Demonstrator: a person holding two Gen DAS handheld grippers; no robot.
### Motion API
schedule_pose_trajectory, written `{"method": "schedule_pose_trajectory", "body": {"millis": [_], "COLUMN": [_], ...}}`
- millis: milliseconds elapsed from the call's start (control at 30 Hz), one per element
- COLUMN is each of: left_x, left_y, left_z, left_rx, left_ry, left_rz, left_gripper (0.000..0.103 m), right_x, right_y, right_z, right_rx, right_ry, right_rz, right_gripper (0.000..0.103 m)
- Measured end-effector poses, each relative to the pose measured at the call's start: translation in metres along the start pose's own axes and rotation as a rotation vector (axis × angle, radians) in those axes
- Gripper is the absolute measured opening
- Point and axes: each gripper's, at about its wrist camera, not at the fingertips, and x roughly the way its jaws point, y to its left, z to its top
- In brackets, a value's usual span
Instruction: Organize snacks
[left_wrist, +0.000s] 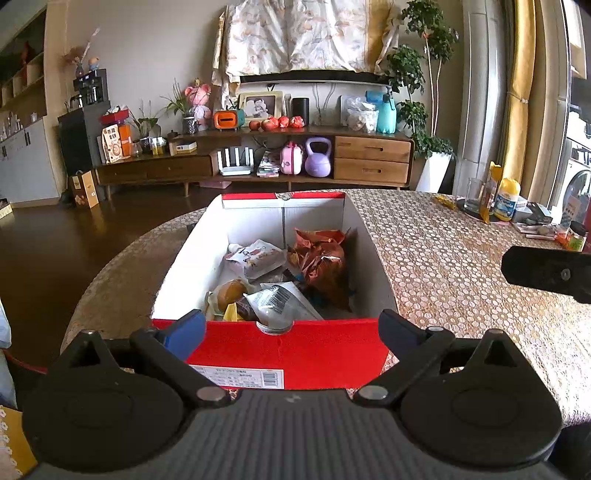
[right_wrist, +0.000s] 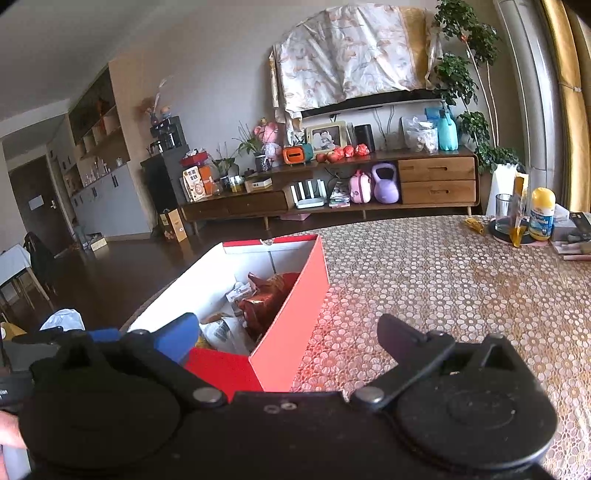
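Observation:
A red cardboard box with a white inside stands on the patterned table, straight ahead of my left gripper. Inside lie several snack packets: a crumpled red-brown bag, a white packet, a bun in clear wrap and a clear packet with a barcode. The left gripper is open and empty, its fingers wide at the box's near wall. In the right wrist view the same box sits left of centre, and my right gripper is open and empty beside its right wall.
The table with its dotted cloth stretches to the right. At its far right stand a glass, a yellow-capped bottle and small items. A black part of the other gripper shows at the right edge. A TV cabinet is beyond.

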Motion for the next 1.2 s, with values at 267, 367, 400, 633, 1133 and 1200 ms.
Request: {"method": "schedule_pose_trajectory", "body": {"millis": [267,367,400,633,1133,1200], "left_x": [-0.0006,-0.0012,-0.0011,-0.0025,-0.0027,-0.0025], "left_y": [0.0015,0.0019,0.0017,0.0017,0.0021,0.0025], "left_z": [0.0001,-0.0004,-0.0005,0.0005,0.001,0.0015], "left_rx": [0.006,0.008,0.008,0.011,0.01,0.011], "left_ry": [-0.007,-0.011,-0.01,-0.006,-0.01,-0.011], "left_rz": [-0.001,-0.006,-0.005,-0.01,-0.008,-0.007], "left_gripper": [0.1,0.101,0.1,0.101,0.101,0.101], "right_x": [0.0004,0.0014,0.0015,0.0036,0.0046,0.0042], "right_y": [-0.0001,-0.0003,-0.0001,0.0,-0.0025,-0.0023], "right_z": [-0.0029,-0.0047,-0.0047,-0.0061,-0.0098,-0.0098], "right_rx": [0.004,0.005,0.005,0.008,0.017,0.017], "right_ry": [0.005,0.008,0.008,0.011,0.019,0.019], "right_rz": [-0.002,-0.004,-0.004,-0.007,-0.01,-0.01], "right_gripper": [0.103,0.103,0.103,0.103,0.103,0.103]}}
